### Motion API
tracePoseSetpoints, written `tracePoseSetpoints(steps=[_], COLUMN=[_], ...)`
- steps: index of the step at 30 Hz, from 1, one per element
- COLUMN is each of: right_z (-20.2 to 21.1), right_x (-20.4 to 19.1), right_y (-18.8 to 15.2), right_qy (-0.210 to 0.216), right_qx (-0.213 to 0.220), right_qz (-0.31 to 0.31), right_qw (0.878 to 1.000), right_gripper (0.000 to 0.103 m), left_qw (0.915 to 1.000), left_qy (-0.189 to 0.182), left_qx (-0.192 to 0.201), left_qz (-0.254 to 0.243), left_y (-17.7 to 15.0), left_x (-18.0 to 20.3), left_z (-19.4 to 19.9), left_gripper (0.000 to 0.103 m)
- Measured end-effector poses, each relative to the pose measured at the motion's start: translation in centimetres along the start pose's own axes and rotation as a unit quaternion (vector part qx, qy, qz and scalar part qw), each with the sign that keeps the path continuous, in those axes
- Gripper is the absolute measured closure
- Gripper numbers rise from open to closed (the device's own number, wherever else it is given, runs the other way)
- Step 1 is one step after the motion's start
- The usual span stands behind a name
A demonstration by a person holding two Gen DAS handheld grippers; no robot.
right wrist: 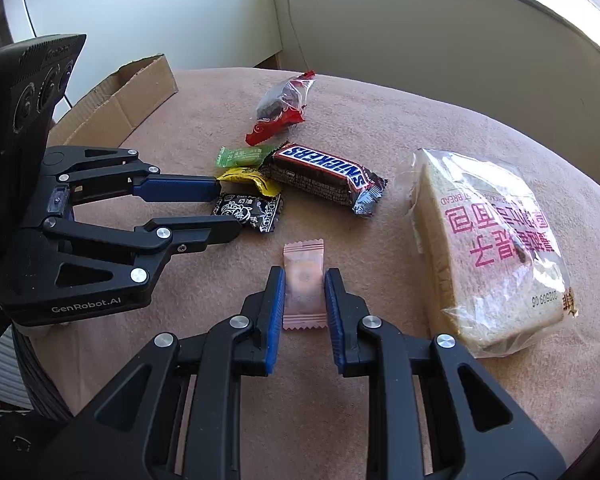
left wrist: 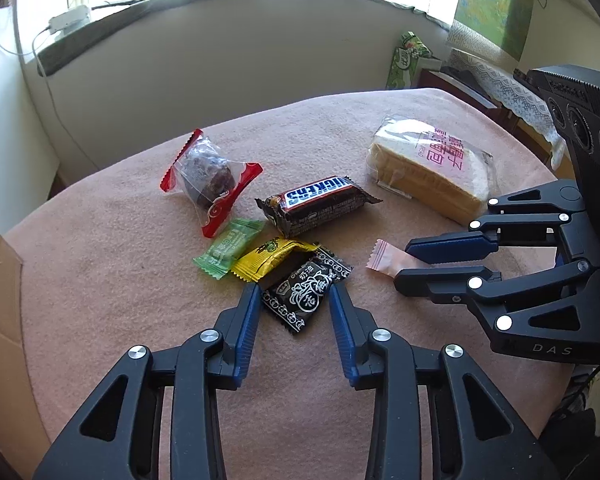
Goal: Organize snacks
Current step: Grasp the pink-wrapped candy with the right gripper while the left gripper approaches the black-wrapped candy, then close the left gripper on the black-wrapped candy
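The left wrist camera sits just behind the left gripper [left wrist: 294,292], looking steeply down and forward across the pink tablecloth [left wrist: 100,280] toward the windowsill [left wrist: 140,12], close to the Snickers bar [left wrist: 320,204]. The right wrist camera rides behind the right gripper [right wrist: 303,276], equally near and tilted down, seeing that bar [right wrist: 324,176] from its other side. Both views share the bar, the small sweets beside it, the bread bag [left wrist: 428,172] and each other's gripper.
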State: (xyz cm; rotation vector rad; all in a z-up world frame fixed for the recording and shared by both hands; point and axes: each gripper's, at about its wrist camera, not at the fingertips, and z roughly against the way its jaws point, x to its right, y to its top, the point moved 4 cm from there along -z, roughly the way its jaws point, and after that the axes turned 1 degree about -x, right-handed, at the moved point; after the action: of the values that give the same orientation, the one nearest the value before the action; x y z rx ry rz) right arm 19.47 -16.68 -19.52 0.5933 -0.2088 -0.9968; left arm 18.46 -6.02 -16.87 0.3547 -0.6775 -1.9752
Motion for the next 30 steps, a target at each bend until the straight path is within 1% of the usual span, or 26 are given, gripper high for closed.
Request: tracePoseSetpoints(steps=[1,3,7,13,16,18,19,21,24,30], right_z=[0.1,0.5,0.4,-0.1,-0.1,-0.1,-0.1,-0.1,0.0,0.0], right_x=[0.1,0.4,0.3,0.2,0.2,0.2,0.2,0.3,0.4,0.5], right_y=[-0.1,-0.4,-0.3,0.2,0.2,0.2,0.1,0.1,0.0,0.0], right_qy=[0.001,0.004,0.005,0.008,0.007,0.007,0.007,0.008,0.009,0.009], right_qx=[0.000,0.001,0.003,0.004,0.006,0.006,0.007,0.007,0.007,0.009], right_qz=[-0.002,-0.007,-0.011,-0.013,-0.014,-0.015,-0.015,-0.018,-0.022,-0.023], right_qw=[1.000,1.000,1.000,1.000,1.000,1.000,1.000,1.000,1.000,1.000], right_gripper=[0.082,0.082,0.082,0.082,0.082,0.082,0.082,0.082,0.082,0.082], left_qw=[1.0000,0.9999,0.9995,0.9996,0.9997,0.9997,0.9997,0.9995,0.9994,0.9995], left_qy=[0.001,0.002,-0.008,-0.021,-0.015,-0.015,-0.016,-0.023,-0.009,-0.016], left_qx=[0.000,0.001,-0.012,-0.012,-0.011,-0.011,-0.011,-0.007,-0.007,-0.006], left_qz=[-0.003,-0.014,-0.027,-0.013,-0.017,-0.016,-0.014,-0.019,-0.032,-0.026], left_y=[0.4,0.7,1.2,0.9,0.7,0.7,0.7,0.7,0.8,1.4], left_x=[0.1,0.4,0.9,0.6,0.7,0.8,0.9,1.3,2.0,2.4], left_z=[-0.3,-0.5,-1.6,-1.4,-1.2,-1.1,-1.1,-0.9,-1.2,-2.0], left_gripper=[0.060,0.060,0.060,0.060,0.067,0.075,0.076,0.076,0.076,0.076])
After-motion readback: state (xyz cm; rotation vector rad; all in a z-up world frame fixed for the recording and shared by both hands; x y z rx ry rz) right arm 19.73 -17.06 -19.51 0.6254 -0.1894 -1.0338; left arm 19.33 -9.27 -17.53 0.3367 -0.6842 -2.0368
